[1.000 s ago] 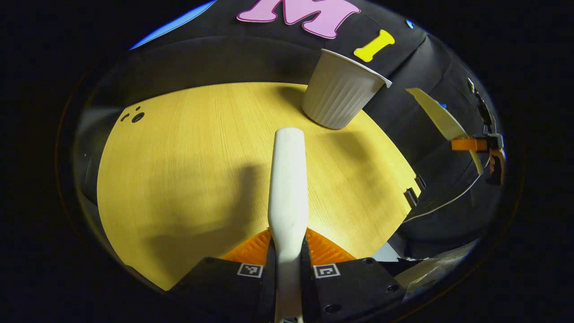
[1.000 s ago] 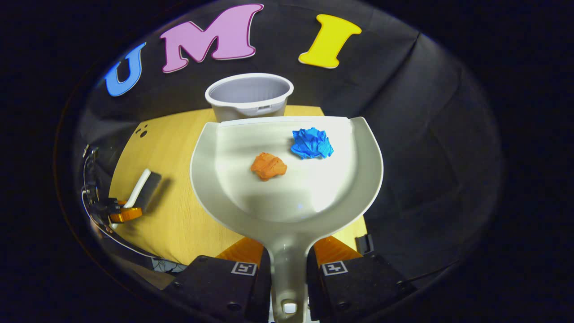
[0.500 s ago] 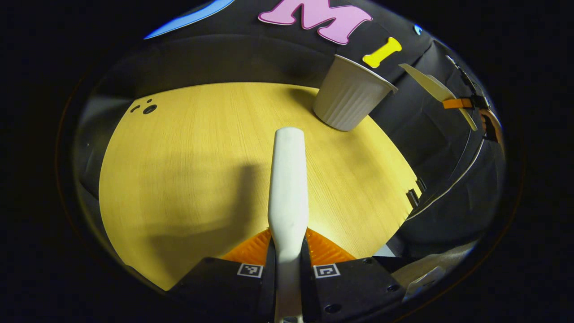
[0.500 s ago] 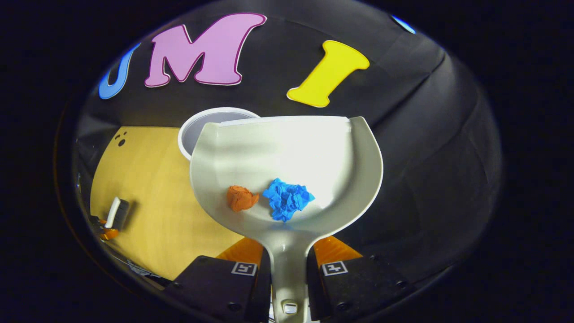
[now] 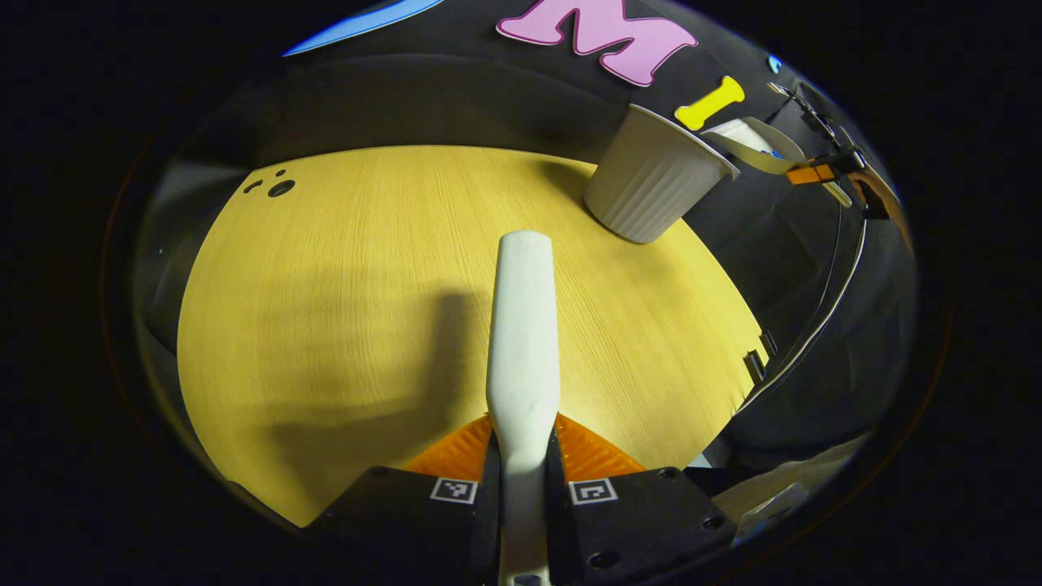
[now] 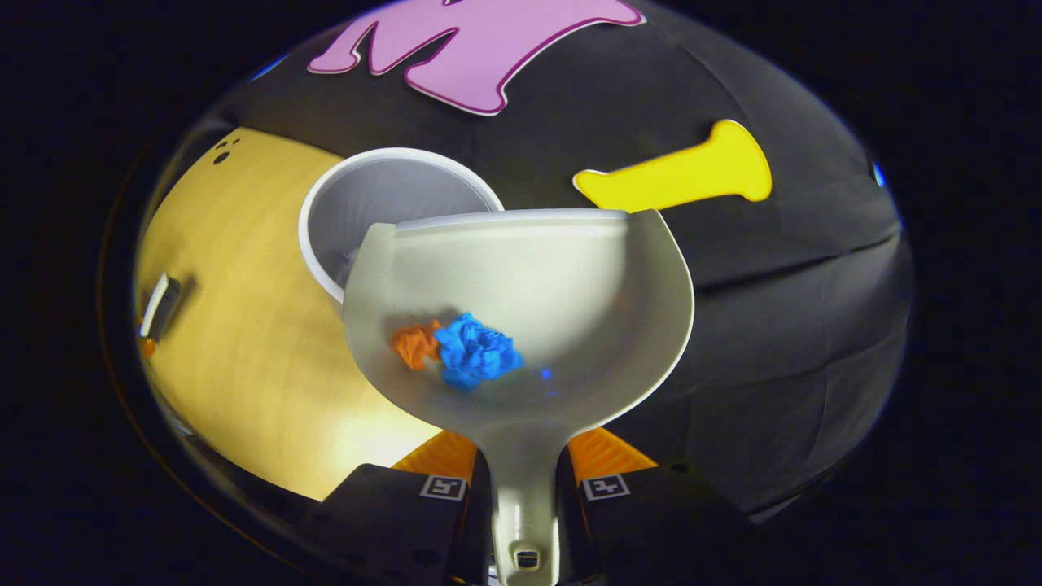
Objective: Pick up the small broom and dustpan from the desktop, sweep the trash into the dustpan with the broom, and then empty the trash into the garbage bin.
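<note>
My right gripper [image 6: 523, 464] is shut on the handle of the white dustpan [image 6: 562, 293], held in the air. An orange paper ball [image 6: 413, 343] and a blue paper ball [image 6: 475, 355] lie together near the pan's back, left of centre. The pan's front lip hangs beside and over the right rim of the white ribbed garbage bin [image 6: 383, 203]. My left gripper [image 5: 523, 452] is shut on the white broom handle [image 5: 523, 334], low over the wooden desktop [image 5: 342, 293]. In the left gripper view the bin [image 5: 651, 187] stands at the table's far right, with the dustpan [image 5: 753, 146] just beyond its rim.
The round wooden desktop has small dark holes [image 5: 277, 187] near its far left edge. The broom [image 6: 159, 305] and the left gripper show small at the left edge of the right gripper view. Black cloth surrounds the table. A cable [image 5: 822, 301] hangs down at the right.
The dustpan has risen and moved over to the bin's rim, tilting back. The two paper balls slid to the pan's rear and now touch. The broom stayed put.
</note>
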A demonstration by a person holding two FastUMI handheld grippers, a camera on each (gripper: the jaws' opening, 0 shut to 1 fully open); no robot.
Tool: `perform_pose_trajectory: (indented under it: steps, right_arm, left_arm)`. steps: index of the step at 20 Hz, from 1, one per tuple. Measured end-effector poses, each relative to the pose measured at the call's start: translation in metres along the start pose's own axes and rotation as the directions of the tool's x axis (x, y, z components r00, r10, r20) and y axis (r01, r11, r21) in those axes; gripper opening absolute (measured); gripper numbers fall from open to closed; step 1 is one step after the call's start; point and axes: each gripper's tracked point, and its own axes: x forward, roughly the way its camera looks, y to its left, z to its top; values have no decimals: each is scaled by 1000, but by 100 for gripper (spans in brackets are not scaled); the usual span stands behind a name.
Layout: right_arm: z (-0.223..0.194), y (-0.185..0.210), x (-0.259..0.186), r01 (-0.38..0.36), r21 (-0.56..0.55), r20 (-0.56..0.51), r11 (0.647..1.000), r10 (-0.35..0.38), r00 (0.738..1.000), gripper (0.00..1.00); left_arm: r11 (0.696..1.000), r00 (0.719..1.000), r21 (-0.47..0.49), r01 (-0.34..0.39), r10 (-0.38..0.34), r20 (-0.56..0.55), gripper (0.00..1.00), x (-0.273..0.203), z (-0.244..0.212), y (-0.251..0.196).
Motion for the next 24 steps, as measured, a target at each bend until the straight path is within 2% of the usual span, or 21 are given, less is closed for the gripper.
perform_pose_trajectory:
  steps: [4, 6, 9, 10, 12, 13, 21, 24]
  right_arm:
    - [15, -12, 4, 32, -182, -73, 983, -46, 996, 37]
    - [21, -14, 6, 29, -220, -95, 975, -51, 994, 34]
    - [28, -22, 2, 38, -324, -126, 945, -82, 989, 36]
    - [32, -23, 0, 37, -343, -131, 939, -87, 988, 34]
    - [36, -19, -2, 16, -350, -147, 937, -72, 987, 40]
    - [39, -19, 2, 10, -352, -148, 936, -66, 987, 37]
    - [40, -20, 5, 28, -339, -135, 940, -78, 988, 37]
    - [35, -18, 4, 16, -277, -108, 961, -48, 993, 37]
  left_arm:
    - [1000, 1000, -5, 13, -13, -7, 27, -1, 3, 9]
    - [1000, 1000, -2, 10, -10, -8, 27, 2, 3, 7]
    - [1000, 1000, -10, 7, -7, -13, 25, 3, 3, 9]
    - [1000, 1000, -12, 9, -9, -13, 25, 4, 2, 10]
    - [1000, 1000, -19, 11, -12, -12, 27, 5, 2, 12]
    - [1000, 1000, -24, 13, -13, -12, 27, 5, 2, 13]
    - [1000, 1000, -30, 7, -7, -7, 25, 7, 0, 15]
    - [1000, 1000, -25, 0, 0, -2, 27, 9, 0, 15]
